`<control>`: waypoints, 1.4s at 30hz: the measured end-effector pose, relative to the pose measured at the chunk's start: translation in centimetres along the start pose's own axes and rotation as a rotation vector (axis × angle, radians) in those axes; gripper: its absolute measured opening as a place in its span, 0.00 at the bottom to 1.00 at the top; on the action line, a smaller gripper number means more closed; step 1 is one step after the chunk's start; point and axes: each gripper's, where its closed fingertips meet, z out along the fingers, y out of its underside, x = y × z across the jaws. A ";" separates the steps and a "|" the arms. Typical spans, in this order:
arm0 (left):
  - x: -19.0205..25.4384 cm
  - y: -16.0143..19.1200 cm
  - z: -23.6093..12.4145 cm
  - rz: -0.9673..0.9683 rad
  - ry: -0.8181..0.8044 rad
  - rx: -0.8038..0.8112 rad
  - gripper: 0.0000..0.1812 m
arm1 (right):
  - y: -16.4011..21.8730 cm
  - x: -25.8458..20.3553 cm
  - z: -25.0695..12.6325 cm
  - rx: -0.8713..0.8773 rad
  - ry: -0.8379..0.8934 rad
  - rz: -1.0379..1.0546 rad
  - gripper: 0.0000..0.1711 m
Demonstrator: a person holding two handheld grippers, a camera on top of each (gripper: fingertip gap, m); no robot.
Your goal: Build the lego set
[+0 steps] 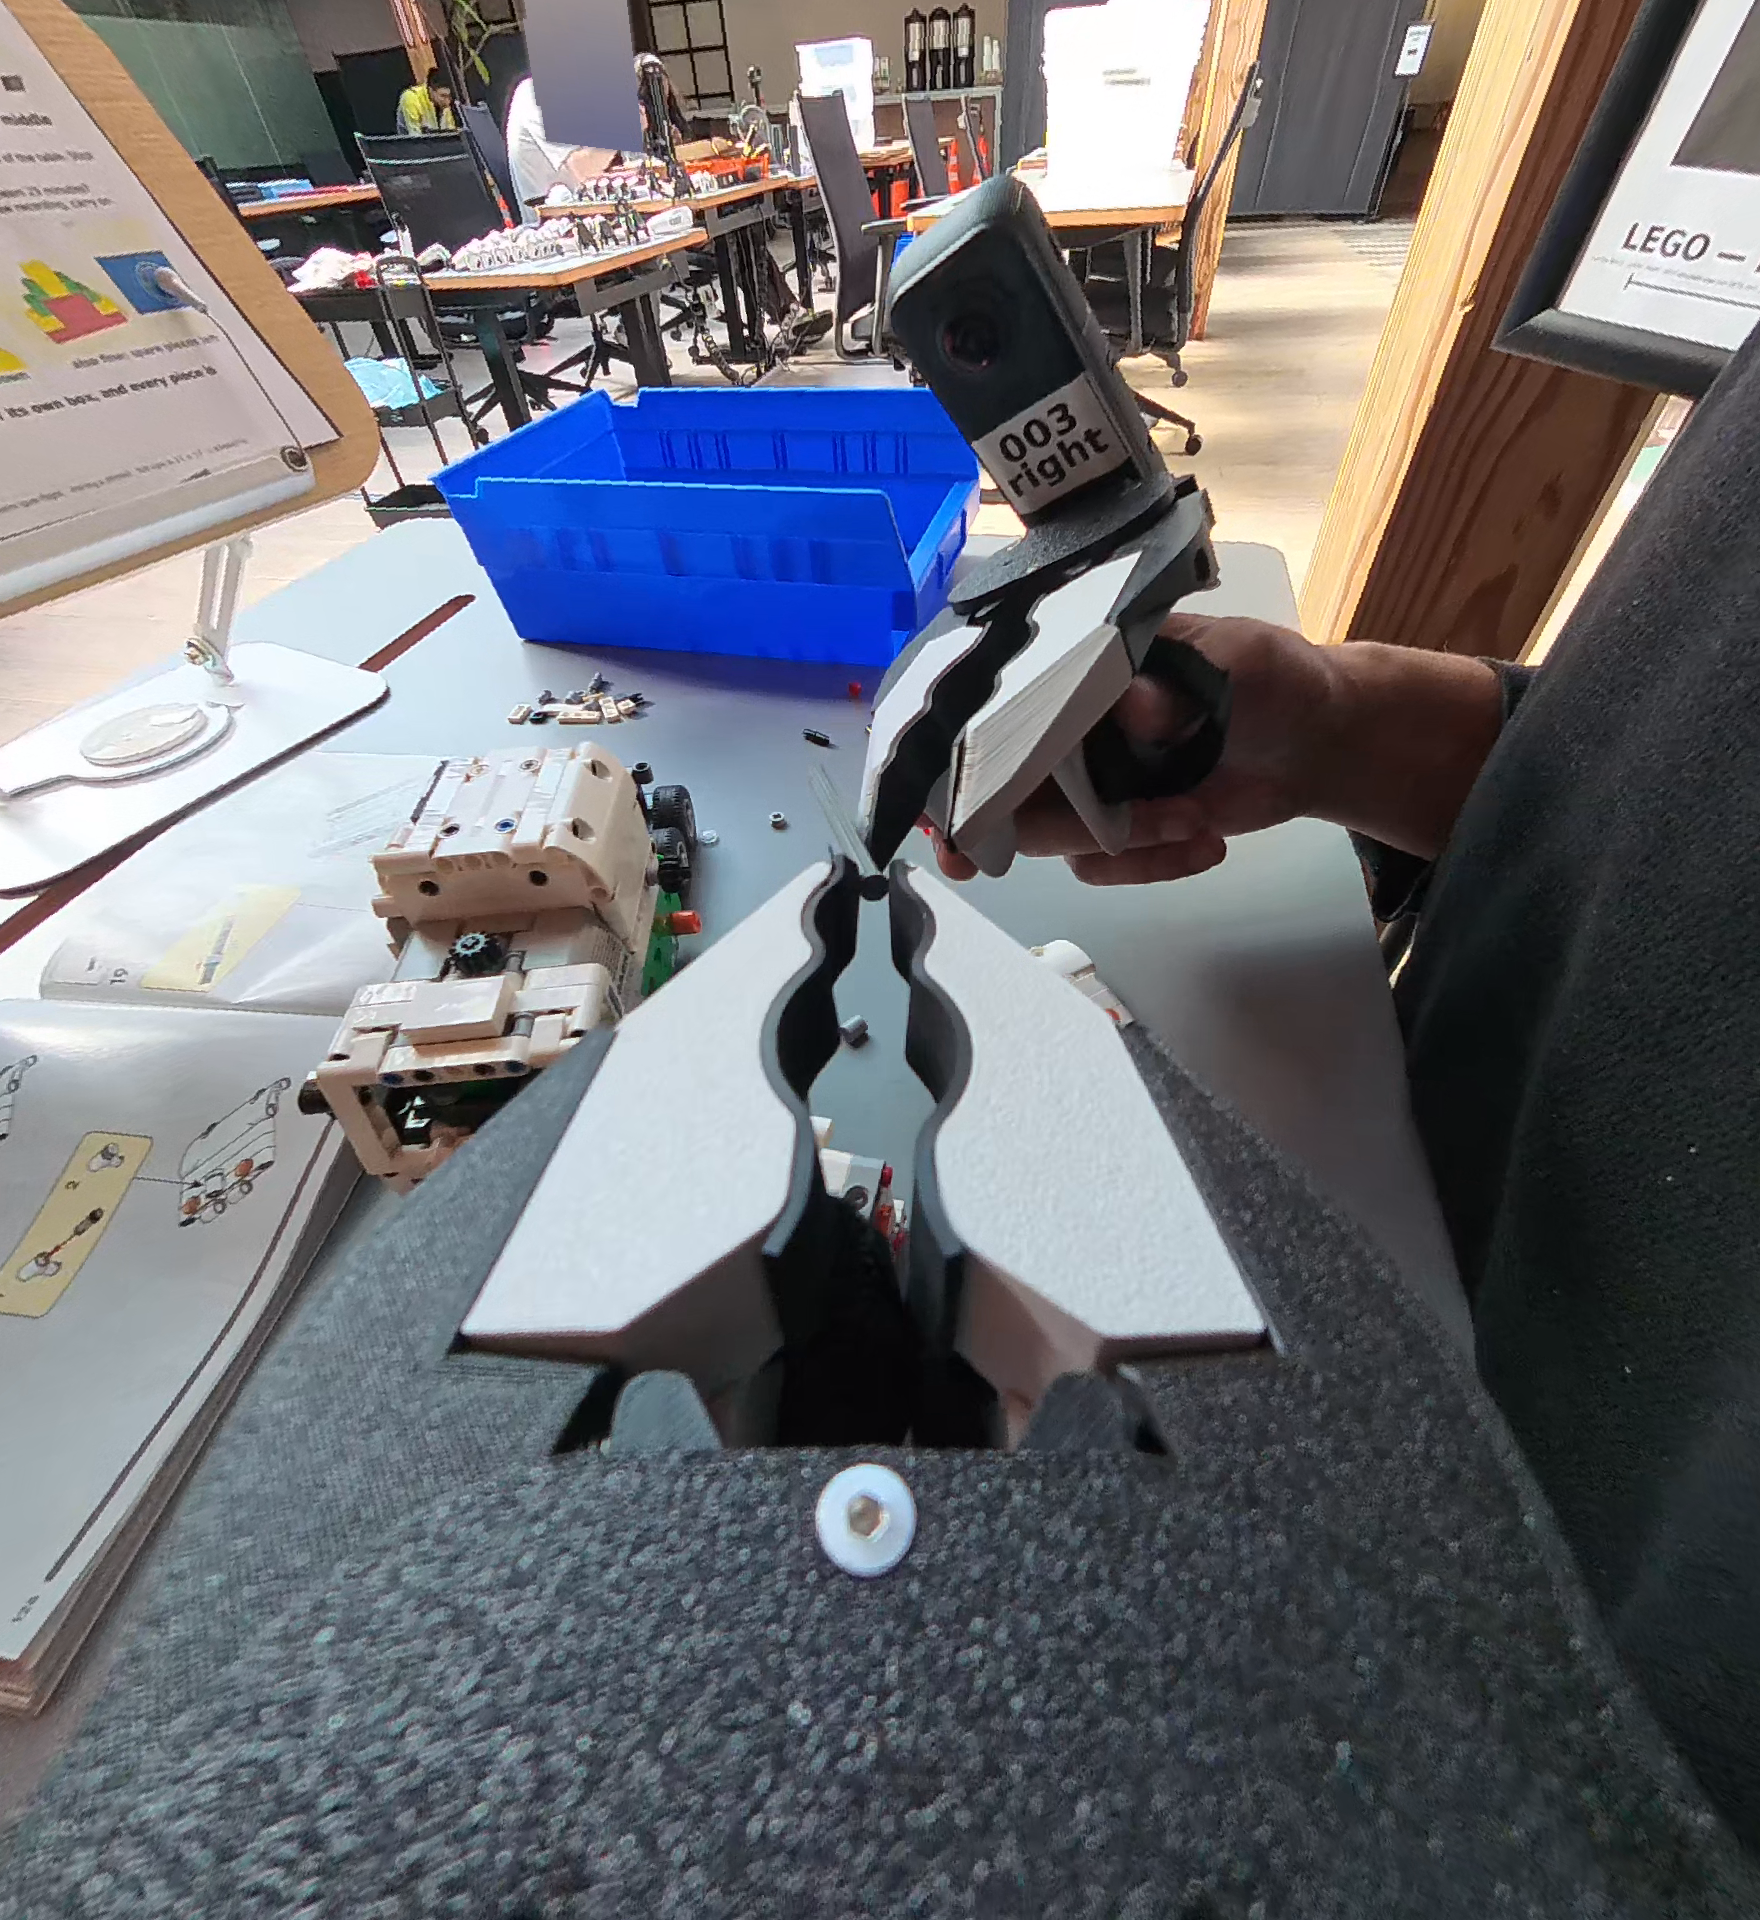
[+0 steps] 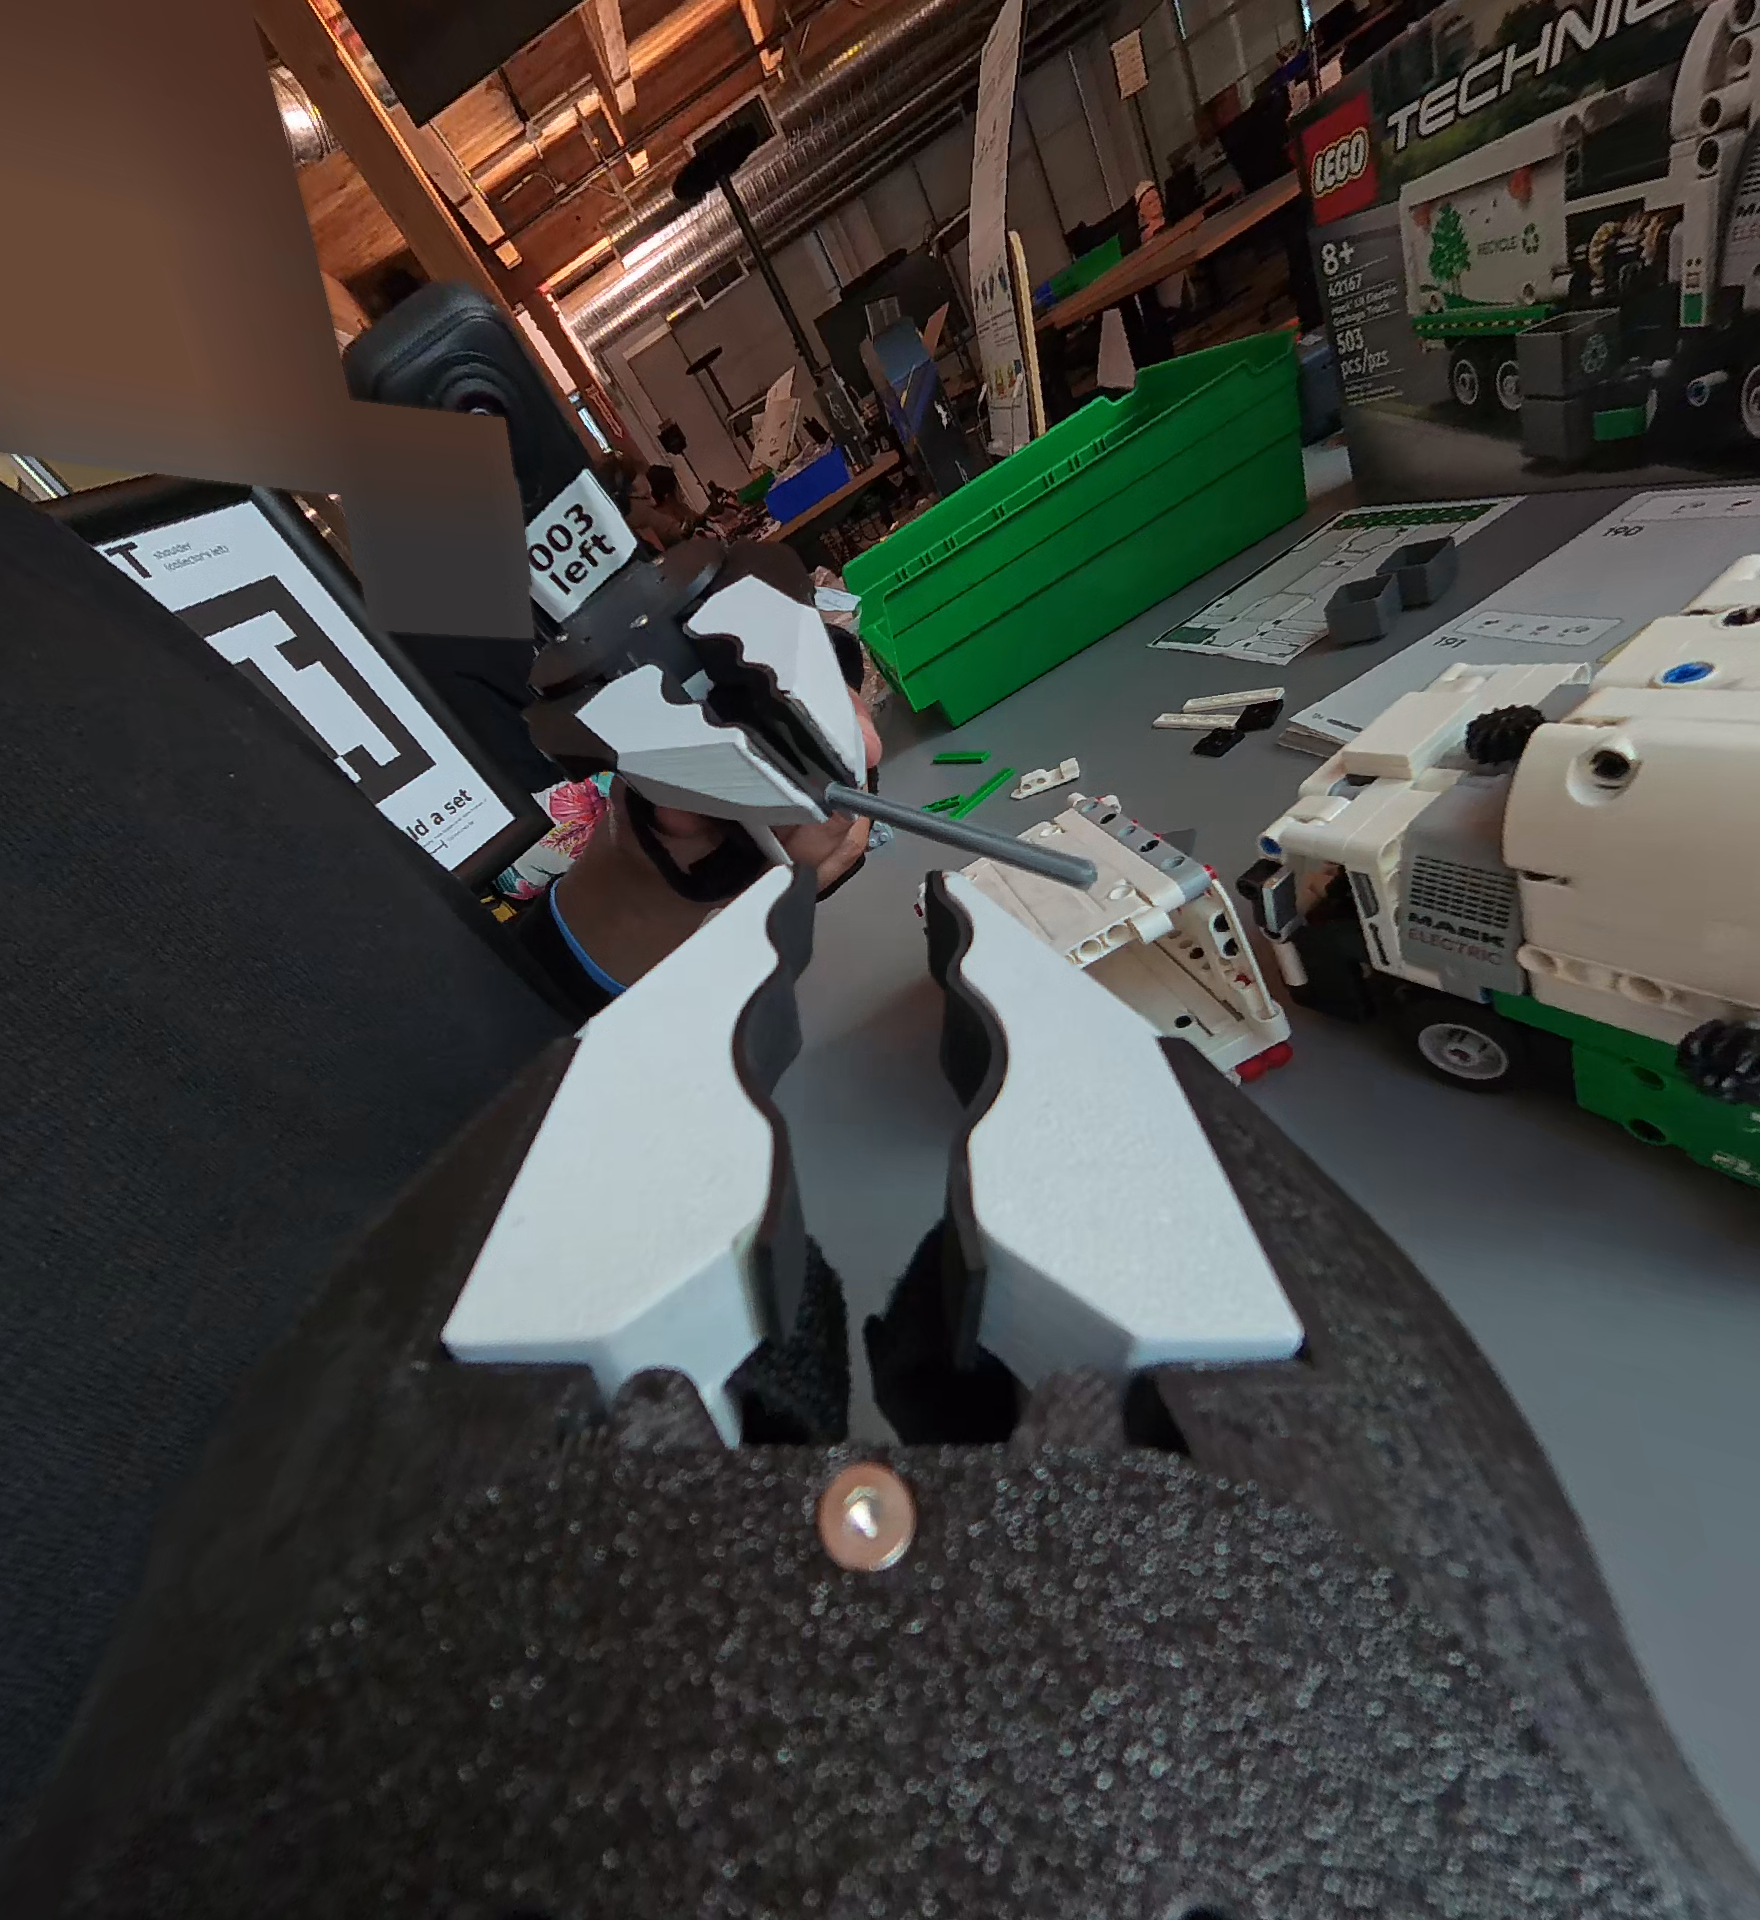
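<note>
My left gripper (image 1: 871,883) is shut on a thin grey axle (image 1: 843,821), held above the table and pointing forward. In the right wrist view the left gripper (image 2: 822,795) shows the axle (image 2: 959,836) sticking out to the right. My right gripper (image 2: 868,888) is open and empty, with its tips just below the axle. In the left wrist view the right gripper (image 1: 881,847) points down at the axle's near end. The white and green truck (image 1: 502,935) (image 2: 1582,883) stands on the grey table. A white panel sub-assembly (image 2: 1115,914) lies beside it.
A blue bin (image 1: 710,540) and a green bin (image 2: 1084,582) stand at the back. An open instruction booklet (image 1: 76,1247) lies at the left under a sheet stand (image 1: 128,727). Small loose parts (image 1: 575,709) lie by the blue bin. The set's box (image 2: 1582,208) stands behind the truck. Less than 4 cm separates the two grippers' tips.
</note>
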 end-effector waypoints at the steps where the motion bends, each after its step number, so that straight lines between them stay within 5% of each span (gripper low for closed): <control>1: 0.0 0.1 0.0 0.003 -0.002 -0.004 0.02 | 0.0 0.0 0.0 0.000 0.000 0.000 0.11; 42: 0.1 0.0 -0.2 0.024 -0.016 -0.001 0.02 | -0.6 1.0 -0.3 0.050 0.027 0.089 0.09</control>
